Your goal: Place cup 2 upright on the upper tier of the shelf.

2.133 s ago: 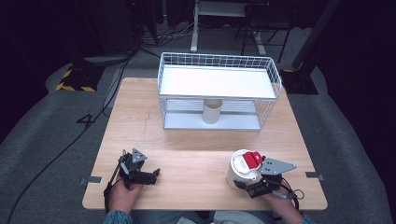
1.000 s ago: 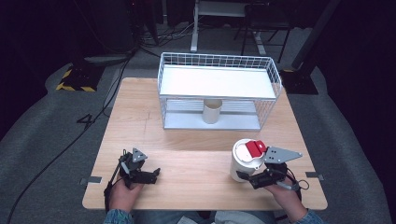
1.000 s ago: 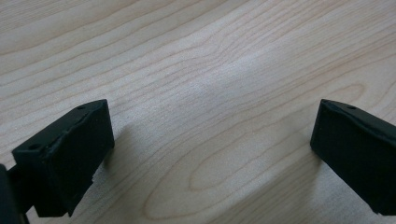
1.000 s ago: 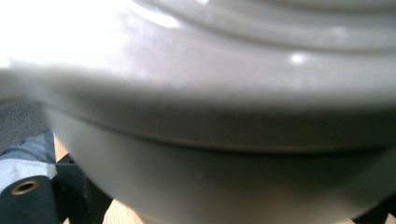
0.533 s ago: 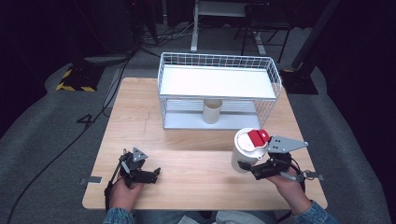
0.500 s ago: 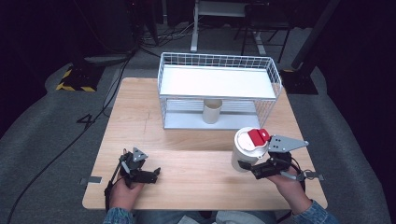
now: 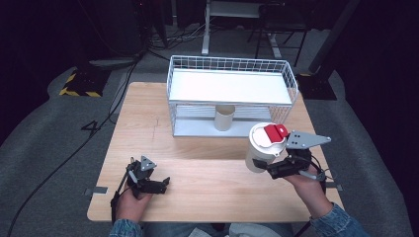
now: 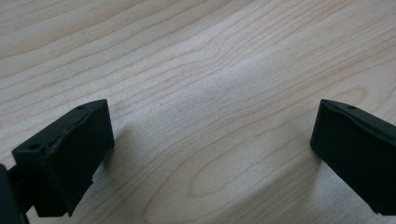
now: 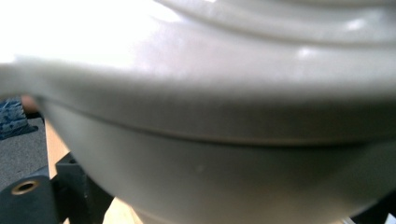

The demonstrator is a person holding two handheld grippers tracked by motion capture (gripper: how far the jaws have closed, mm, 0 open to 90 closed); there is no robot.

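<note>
High view, from the left: the left gripper (image 7: pixel 148 181) rests low on the wooden surface (image 7: pixel 197 148) near its front left corner, held in the person's left hand (image 7: pixel 131 202). In the left gripper view its two black jaws stand spread wide apart with nothing but bare wood grain between them.

Toward the middle, at the far side of the surface, stands a white wire rack (image 7: pixel 232 94) with a white shelf on top. Under that shelf, on the rack's lower level, a small beige cup (image 7: pixel 225 117) stands upright.

To the right, the right gripper (image 7: pixel 264 165) pinches a white tumbler (image 7: pixel 262 148) by its lower side wall. The tumbler is upright, carries a white lid with a red tab (image 7: pixel 274 131), and sits in front of the rack's right front corner, near it but apart. Whether its base touches the surface cannot be told. The right hand (image 7: pixel 309 185) comes in from the lower right, with a denim sleeve (image 7: pixel 336 222) behind it. In the right gripper view the tumbler's pale wall and lid rim loom very close and blurred, with a black jaw at the lower left against it.
</note>
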